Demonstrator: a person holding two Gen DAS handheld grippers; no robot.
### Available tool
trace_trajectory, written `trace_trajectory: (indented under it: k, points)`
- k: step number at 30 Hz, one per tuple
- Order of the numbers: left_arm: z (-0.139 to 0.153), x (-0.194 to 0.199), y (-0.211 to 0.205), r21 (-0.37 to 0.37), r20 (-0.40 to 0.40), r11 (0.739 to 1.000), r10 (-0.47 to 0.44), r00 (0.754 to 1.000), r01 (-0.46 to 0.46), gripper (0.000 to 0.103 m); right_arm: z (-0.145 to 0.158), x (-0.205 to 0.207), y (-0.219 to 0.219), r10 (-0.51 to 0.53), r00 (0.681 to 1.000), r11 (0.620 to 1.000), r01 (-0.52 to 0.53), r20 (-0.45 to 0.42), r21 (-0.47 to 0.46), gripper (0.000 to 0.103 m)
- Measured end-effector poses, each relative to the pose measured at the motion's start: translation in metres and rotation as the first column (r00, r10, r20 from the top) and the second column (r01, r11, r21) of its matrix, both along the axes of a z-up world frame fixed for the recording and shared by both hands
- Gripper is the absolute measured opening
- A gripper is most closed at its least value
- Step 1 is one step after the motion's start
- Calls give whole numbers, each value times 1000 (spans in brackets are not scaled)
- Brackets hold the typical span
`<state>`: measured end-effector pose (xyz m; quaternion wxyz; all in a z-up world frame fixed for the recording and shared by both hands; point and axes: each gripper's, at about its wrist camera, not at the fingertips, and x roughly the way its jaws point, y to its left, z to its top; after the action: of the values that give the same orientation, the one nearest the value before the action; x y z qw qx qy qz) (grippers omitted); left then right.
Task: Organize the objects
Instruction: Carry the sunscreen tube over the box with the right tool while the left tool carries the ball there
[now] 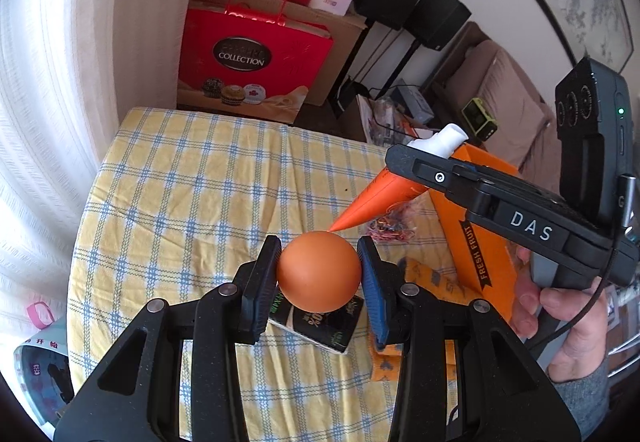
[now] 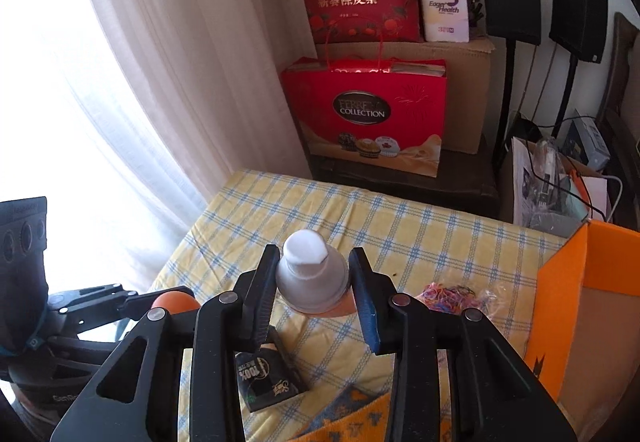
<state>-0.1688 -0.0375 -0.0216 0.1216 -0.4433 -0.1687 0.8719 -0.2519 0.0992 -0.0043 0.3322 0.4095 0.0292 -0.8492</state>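
Left wrist view: orange ball (image 1: 319,271) pinched in left claw (image 1: 319,268) above tabletop (image 1: 192,194). Right claw (image 2: 314,278) grips orange tube (image 1: 370,202) near its white cap (image 2: 306,254), box (image 2: 576,274) alongside. Risk: round ball squirts out if claw tilts.

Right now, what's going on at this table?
A person holds a gripper in each hand over a checked tablecloth. The left gripper clamps an orange ball; the right gripper holds an orange tube near its white cap. Both are lifted off the table. An open orange box stands to the right, beside loose rubber bands.
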Motion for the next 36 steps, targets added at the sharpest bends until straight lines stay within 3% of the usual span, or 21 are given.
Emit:
trace_trajectory:
  k: [10, 20, 26, 36]
  points:
    - [35, 0, 69, 12, -54, 993, -116, 992, 117, 36, 52, 18, 87, -96, 995, 994, 97, 23, -44, 36]
    - [55, -18, 156, 3, -77, 970, -241, 967, 242, 36, 75, 21, 166, -213, 977, 977, 213, 13, -28, 36]
    - [55, -31, 203, -18, -77, 957, -289, 954, 288, 36, 70, 14, 209, -279, 960, 960, 279, 27, 13, 36]
    - [21, -69, 263, -41, 0, 948, -317, 948, 317, 36, 33, -11, 259, -372, 925, 926, 364, 73, 103, 36]
